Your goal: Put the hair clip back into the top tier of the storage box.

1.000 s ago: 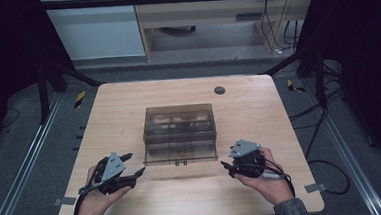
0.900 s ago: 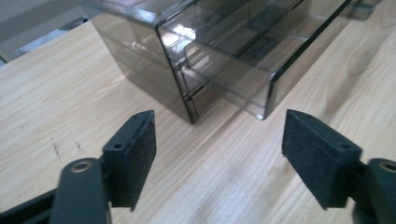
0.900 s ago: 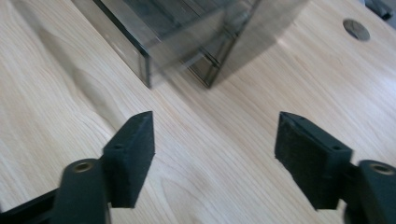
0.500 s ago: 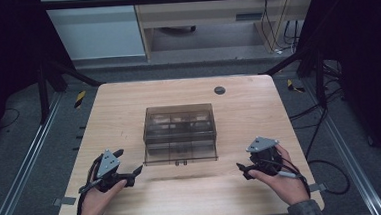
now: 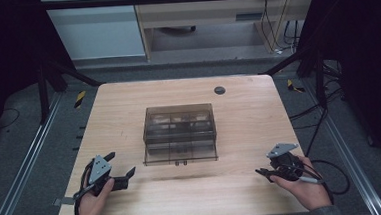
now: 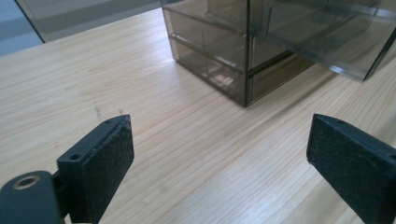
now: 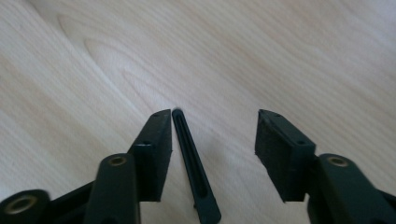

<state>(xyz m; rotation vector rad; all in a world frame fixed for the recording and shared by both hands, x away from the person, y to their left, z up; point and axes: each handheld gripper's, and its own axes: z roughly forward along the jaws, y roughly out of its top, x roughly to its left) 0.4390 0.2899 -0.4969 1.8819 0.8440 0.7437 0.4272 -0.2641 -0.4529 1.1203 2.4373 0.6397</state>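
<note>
We see the counter (image 5: 128, 106) lit evenly from above — its surroundings fall dark. The right gripper view is soft and pale with glare — the left gripper view sharper.

Left gripper (image 5: 119, 168): we are seeing a black body carrying a grey three-cornered plate on top, with dark holes showing in the plate.
Left fingers (image 6: 100, 163): we are seeing two flat black blocks faced with rough, grainy pads, a small hole sitting in the side of one, a brass-coloured ring shining at its base.
Right gripper (image 5: 262, 172): we are seeing a black body, again wearing a grey three-cornered plate.
Right fingers (image 7: 154, 149): we are seeing black, ribbed inner faces, brass-ringed pivots below, and a slim black slotted bar running between them.
Cable: we are seeing black cable looping away behind the right gripper.
Sleeve: we are seeing a grey cuff showing at the right wrist.
</note>
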